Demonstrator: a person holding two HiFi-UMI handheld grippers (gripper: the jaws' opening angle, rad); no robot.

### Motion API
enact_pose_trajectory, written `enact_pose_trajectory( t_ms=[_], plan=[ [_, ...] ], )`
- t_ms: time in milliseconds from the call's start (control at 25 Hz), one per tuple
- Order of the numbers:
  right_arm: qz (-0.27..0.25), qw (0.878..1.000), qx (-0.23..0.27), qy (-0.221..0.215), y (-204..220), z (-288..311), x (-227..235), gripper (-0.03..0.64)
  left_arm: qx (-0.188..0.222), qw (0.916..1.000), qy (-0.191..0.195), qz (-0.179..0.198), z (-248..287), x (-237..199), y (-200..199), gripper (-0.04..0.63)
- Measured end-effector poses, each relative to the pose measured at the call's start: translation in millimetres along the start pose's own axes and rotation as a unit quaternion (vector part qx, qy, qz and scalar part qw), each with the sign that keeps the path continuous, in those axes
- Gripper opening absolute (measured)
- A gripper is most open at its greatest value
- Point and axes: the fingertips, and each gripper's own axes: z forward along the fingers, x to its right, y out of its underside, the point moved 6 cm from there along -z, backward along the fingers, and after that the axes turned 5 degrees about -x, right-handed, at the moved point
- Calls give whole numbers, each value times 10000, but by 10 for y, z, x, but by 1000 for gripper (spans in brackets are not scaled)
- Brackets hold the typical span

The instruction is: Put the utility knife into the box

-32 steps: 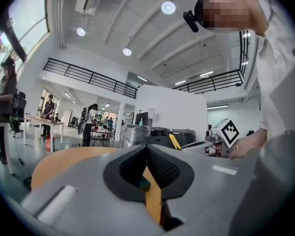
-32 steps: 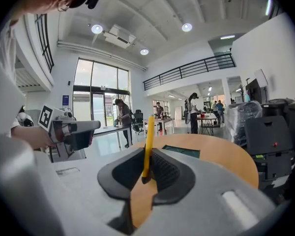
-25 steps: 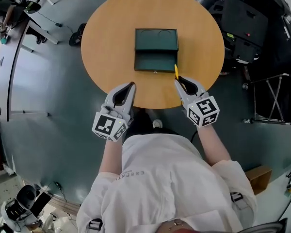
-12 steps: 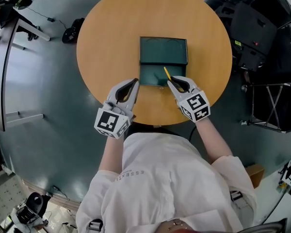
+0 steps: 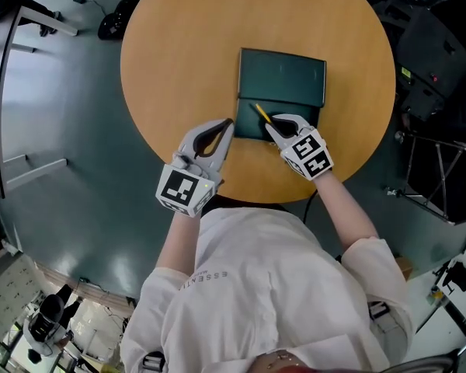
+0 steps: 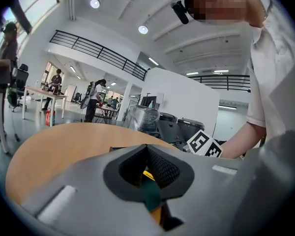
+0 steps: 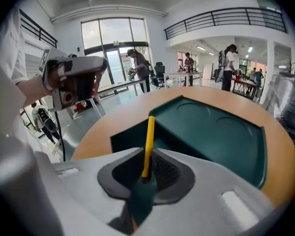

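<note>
An open dark green box [image 5: 283,74] lies on the round wooden table [image 5: 179,68], its lid flipped back on the far side. My right gripper [image 5: 270,124] is shut on a thin yellow utility knife [image 5: 260,113], which sticks out over the box's near tray. In the right gripper view the utility knife [image 7: 148,140] rises from between the jaws, with the box [image 7: 211,134] just beyond. My left gripper [image 5: 227,123] hovers shut beside the box's near left corner and holds nothing. In the left gripper view the left gripper [image 6: 147,149] shows its jaws pressed together.
The table's near edge [image 5: 241,200] runs just under both grippers. A dark chair and equipment [image 5: 439,61] stand to the right of the table on the grey floor. Desks and several people [image 7: 187,63] are far off in the hall.
Both grippers moved forward over the table toward the box. The right one carried the knife from the box's near right corner to over its tray.
</note>
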Motion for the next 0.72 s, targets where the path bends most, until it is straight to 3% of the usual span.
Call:
enact_pose_trajectory(
  t_ms=[440, 720],
  plan=[
    [-84, 9952, -974, -85, 168, 414, 179, 40, -146, 9993, -59, -337, -25, -117, 168, 8],
    [-77, 9948, -1012, 63, 98, 407, 112, 53, -175, 9992, -115, -347, -84, -154, 153, 8]
  ],
)
